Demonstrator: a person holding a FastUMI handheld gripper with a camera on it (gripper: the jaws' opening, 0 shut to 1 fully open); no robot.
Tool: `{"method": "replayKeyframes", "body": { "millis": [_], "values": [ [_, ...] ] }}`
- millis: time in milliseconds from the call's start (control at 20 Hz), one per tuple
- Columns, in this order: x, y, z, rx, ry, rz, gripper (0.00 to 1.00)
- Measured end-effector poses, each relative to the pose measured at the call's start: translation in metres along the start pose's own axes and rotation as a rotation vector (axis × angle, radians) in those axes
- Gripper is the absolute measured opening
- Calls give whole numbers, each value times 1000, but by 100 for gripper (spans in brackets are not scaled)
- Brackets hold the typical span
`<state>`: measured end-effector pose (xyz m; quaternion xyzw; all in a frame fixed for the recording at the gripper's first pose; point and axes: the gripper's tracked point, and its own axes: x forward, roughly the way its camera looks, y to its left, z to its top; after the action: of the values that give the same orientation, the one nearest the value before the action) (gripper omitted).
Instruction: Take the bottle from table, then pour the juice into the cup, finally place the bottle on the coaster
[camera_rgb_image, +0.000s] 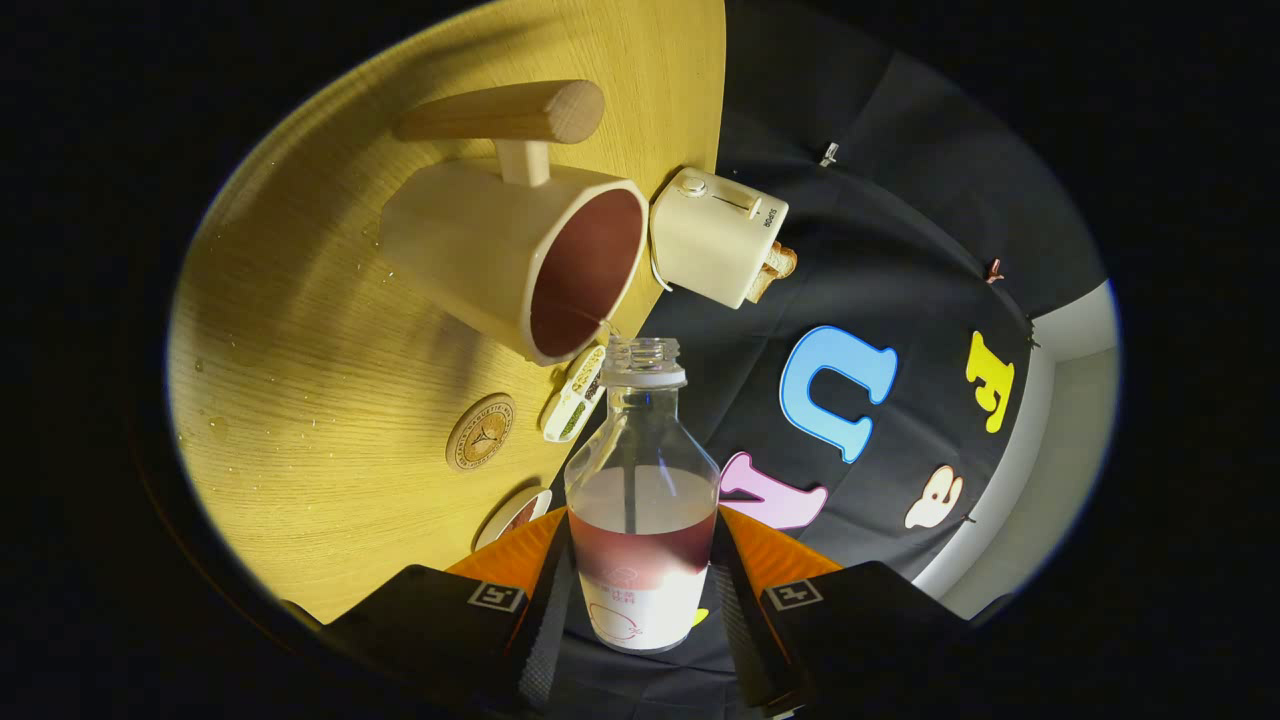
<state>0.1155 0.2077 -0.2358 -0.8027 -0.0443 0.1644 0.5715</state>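
A clear uncapped bottle (640, 500) with red juice in its lower part and a white label sits between my fingers, and my gripper (640, 575) is shut on its body. The view is rolled, so the bottle is tipped on its side with its open mouth (643, 352) right at the rim of the beige cup (500, 250). The cup has a wooden handle (505, 115) and a reddish inside. A thin trickle shows between mouth and rim. A round wooden coaster (481, 431) lies on the table beside the cup, just off the bottle's neck.
The cup and coaster rest on a light wooden table (300, 330). A cream toaster (718, 235) holding toast stands at the table's edge beyond the cup. A small white dish (573, 395) and another white item (515, 515) lie near the bottle. Droplets dot the table.
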Motion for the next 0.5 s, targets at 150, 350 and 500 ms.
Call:
{"method": "replayKeyframes", "body": {
  "millis": [150,350,500],
  "values": [
    [0,-1,2,-11,-7,-4,72],
    [0,-2,3,-33,-13,-12,72],
    [2,-3,1,-43,-15,-14,72]
  ]
}}
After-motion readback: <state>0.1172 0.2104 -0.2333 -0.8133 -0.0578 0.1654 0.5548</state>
